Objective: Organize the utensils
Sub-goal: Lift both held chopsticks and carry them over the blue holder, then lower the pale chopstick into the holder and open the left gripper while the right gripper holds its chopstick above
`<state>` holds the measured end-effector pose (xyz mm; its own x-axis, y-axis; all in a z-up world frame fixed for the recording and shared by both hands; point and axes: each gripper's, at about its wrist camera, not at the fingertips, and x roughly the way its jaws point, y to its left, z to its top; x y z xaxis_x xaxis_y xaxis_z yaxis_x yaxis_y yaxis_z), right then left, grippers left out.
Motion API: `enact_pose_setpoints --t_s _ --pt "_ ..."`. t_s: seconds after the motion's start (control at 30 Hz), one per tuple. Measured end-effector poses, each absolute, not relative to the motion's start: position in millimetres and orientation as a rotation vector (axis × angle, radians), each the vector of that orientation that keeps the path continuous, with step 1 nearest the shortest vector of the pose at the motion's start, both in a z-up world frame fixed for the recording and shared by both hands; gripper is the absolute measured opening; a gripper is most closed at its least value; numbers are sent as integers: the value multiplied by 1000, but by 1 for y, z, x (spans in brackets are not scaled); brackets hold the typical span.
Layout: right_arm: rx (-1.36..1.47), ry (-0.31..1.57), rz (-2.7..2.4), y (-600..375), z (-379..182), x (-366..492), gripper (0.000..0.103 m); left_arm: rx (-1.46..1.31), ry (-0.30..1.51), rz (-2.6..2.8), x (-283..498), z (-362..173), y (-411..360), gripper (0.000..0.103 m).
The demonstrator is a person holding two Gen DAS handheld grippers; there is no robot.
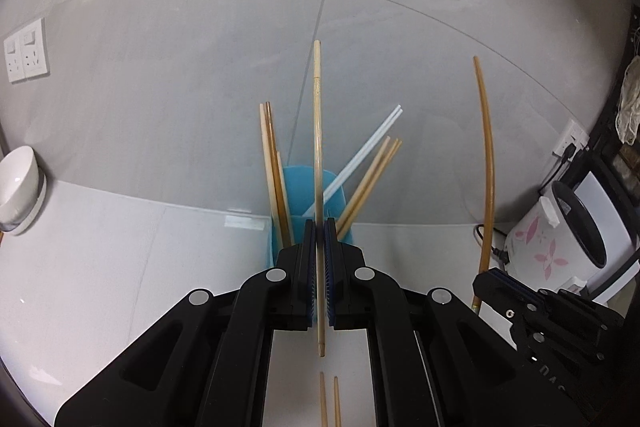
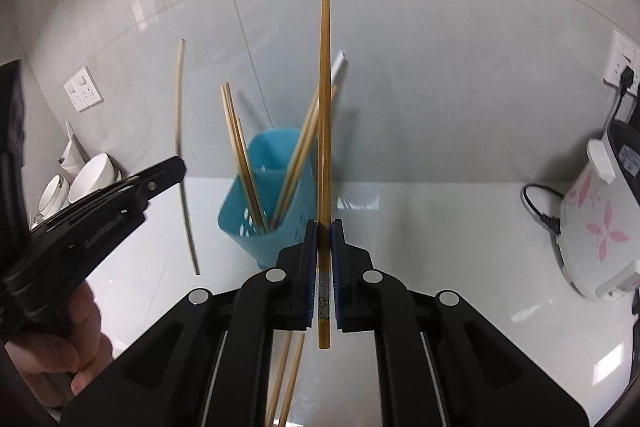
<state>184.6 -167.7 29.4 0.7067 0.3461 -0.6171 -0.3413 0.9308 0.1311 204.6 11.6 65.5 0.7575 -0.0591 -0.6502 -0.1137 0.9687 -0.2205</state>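
Observation:
My left gripper (image 1: 319, 227) is shut on a pale wooden chopstick (image 1: 317, 131), held upright just in front of a blue utensil holder (image 1: 298, 187). The holder also shows in the right wrist view (image 2: 264, 167) with several wooden chopsticks (image 2: 240, 147) and white ones (image 2: 338, 69) standing in it. My right gripper (image 2: 324, 229) is shut on a darker brown chopstick (image 2: 325, 99), upright, right of the holder. That chopstick shows in the left wrist view (image 1: 487, 163) with the right gripper (image 1: 490, 277) below it. The left gripper (image 2: 176, 167) and its chopstick (image 2: 182, 155) show left of the holder.
Two loose chopsticks (image 2: 286, 383) lie on the white counter (image 2: 440, 227) below my grippers. White bowls (image 2: 90, 173) sit at the left by the wall. A white rice cooker with pink flowers (image 2: 600, 211) stands at the right, plugged into a wall socket (image 2: 622, 65).

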Motion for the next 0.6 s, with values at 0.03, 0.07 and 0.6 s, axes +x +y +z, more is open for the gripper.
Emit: enact_pose_setpoints --t_s 0.03,0.07,0.6 --pt "12 674 390 -167 31 186 6 -257 707 29 208 65 13 3" --pt "17 666 394 -167 32 188 6 -259 702 27 211 64 14 3" --pt "35 683 423 -162 16 219 6 -206 560 -17 254 27 12 3"
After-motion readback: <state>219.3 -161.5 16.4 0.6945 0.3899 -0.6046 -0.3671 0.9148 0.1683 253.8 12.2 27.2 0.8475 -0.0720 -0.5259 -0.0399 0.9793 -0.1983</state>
